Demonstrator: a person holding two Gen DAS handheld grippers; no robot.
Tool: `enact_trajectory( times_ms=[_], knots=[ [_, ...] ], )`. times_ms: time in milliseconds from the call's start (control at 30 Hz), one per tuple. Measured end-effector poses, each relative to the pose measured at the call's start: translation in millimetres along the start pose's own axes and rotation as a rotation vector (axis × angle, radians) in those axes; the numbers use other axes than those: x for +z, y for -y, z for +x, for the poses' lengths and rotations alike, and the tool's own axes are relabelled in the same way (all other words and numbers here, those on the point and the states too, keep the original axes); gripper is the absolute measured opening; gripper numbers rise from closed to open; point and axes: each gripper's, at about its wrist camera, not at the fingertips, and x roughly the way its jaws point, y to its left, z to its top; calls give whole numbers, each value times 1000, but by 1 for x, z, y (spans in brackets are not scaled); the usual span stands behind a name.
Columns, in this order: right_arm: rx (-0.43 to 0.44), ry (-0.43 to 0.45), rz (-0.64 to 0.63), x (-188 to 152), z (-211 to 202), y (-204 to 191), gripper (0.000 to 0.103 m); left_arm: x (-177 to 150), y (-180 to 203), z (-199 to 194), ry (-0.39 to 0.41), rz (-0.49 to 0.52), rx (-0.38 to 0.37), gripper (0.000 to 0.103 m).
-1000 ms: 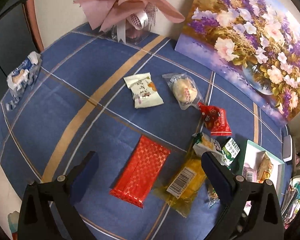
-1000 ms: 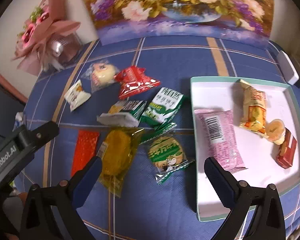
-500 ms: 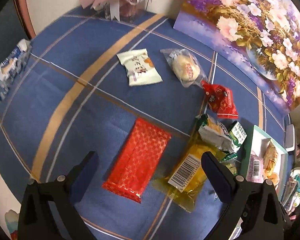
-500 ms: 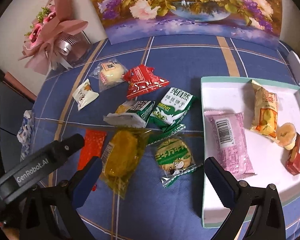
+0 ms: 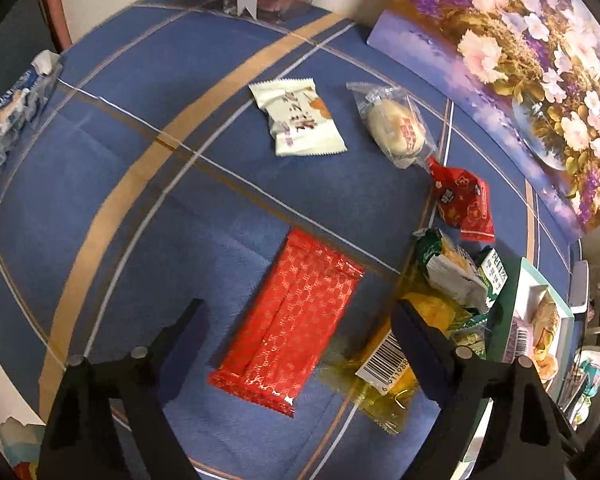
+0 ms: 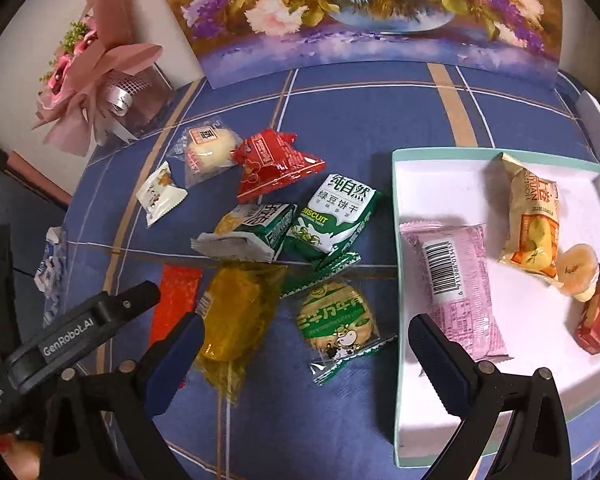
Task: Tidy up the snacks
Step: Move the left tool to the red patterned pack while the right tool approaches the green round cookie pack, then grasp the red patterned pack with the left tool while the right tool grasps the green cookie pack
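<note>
- Two grippers are hanging over the blue checked tablecloth (image 5: pixel 148 80), one in each of my hands, both pointing steeply down.
- I am closing the jaws of my left gripper (image 5: pixel 296 322), which are still standing wide, with the red wrapper (image 5: pixel 290 320) lying flat between them; the pads are not pressing on it.
- Just right of that wrapper a yellow packet (image 5: pixel 384 364) with a barcode is lying, partly behind my left gripper's right finger (image 5: pixel 420 340).
- I am holding my right gripper (image 6: pixel 304 340) spread wide and gripping nothing, with a round biscuit pack (image 6: pixel 336 322) lying on the cloth between its fingers.
- Loose snacks are sitting farther back: a white packet (image 5: pixel 300 118), a clear-wrapped bun (image 5: pixel 396 126), a red pouch (image 6: pixel 272 168) and two green biscuit packs (image 6: pixel 332 216), one overlapping the yellow packet's top edge.
- Off to the right, a white tray (image 6: pixel 440 420) with a green rim is holding a pink packet (image 6: pixel 456 284), an orange bag (image 6: pixel 532 224), a small jelly cup (image 6: pixel 578 268) and a red box (image 6: pixel 598 320).
- A flower painting (image 6: pixel 360 16) and a pink bouquet (image 6: pixel 96 72) are standing at the far edge.
</note>
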Motion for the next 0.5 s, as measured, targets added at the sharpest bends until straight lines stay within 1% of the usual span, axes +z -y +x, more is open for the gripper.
enact_trajectory(
  times_ms=[33,100,133,233,300,333,400,467,500],
  knots=[
    [-3,6,-17,0,0,-2,101,0,0,1,-4,2,1,92],
    [2,7,-41,0,1,-4,90,0,2,4,-10,15,11,92],
    [3,4,-49,0,2,-5,88,1,3,6,-14,18,16,91],
    [-11,-26,-75,-2,11,-8,78,1,2,13,-34,15,17,91],
    [-14,-48,-84,-3,16,-9,68,1,1,17,-46,15,20,87],
    [-19,-61,-87,-4,20,-9,67,2,3,19,-51,17,22,85],
    [-30,-74,-94,-5,26,-8,66,1,3,23,-64,21,28,84],
    [-62,-85,-108,-6,32,-8,62,1,3,28,-79,22,31,83],
    [-78,-84,-116,-5,33,-9,61,2,4,30,-84,23,33,81]
  ],
)
